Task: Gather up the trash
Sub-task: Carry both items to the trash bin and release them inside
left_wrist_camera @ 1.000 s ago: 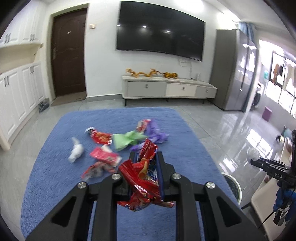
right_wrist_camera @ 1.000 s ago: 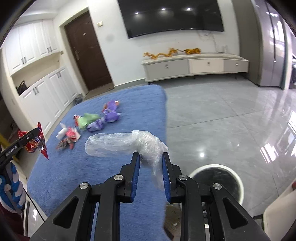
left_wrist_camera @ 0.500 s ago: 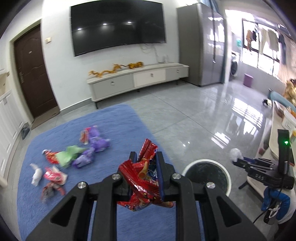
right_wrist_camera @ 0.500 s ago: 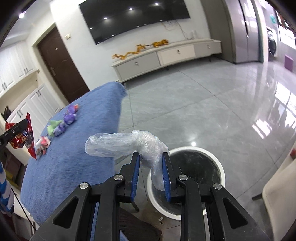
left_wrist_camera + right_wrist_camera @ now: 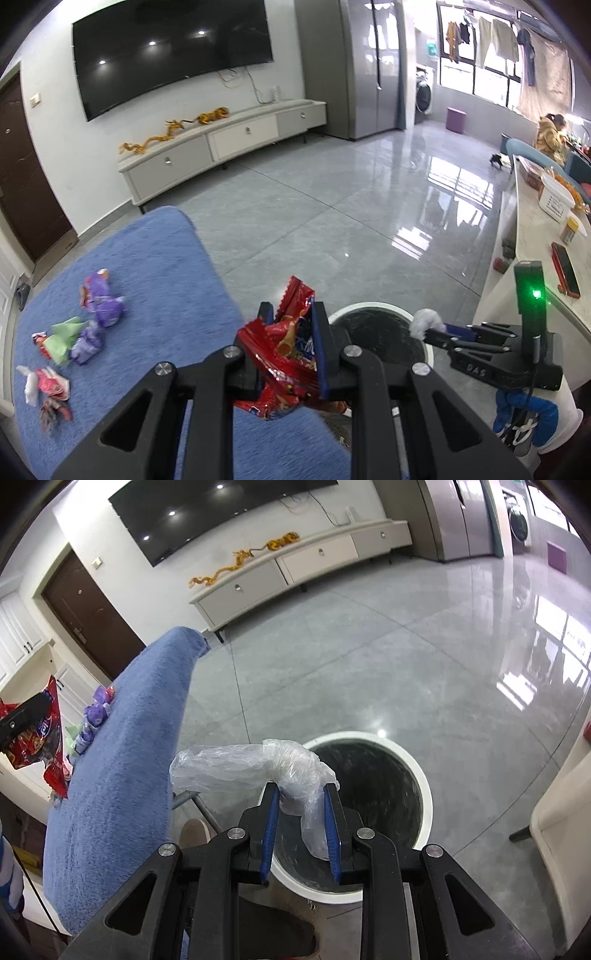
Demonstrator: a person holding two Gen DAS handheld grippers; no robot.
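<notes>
Left gripper (image 5: 291, 341) clamps red wrapper (image 5: 284, 354) | right gripper (image 5: 301, 821) clamps plastic bag (image 5: 251, 768) | bin (image 5: 421, 786) beyond fingers | risk: light film drifts, misses rim

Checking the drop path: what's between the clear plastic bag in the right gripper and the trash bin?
Nothing: in the right wrist view the clear plastic bag hangs over the trash bin opening.

Bin (image 5: 380, 334) near rim hidden behind left gripper (image 5: 291, 345); leftmost wrappers (image 5: 50, 391) on blue cloth blurred.
</notes>
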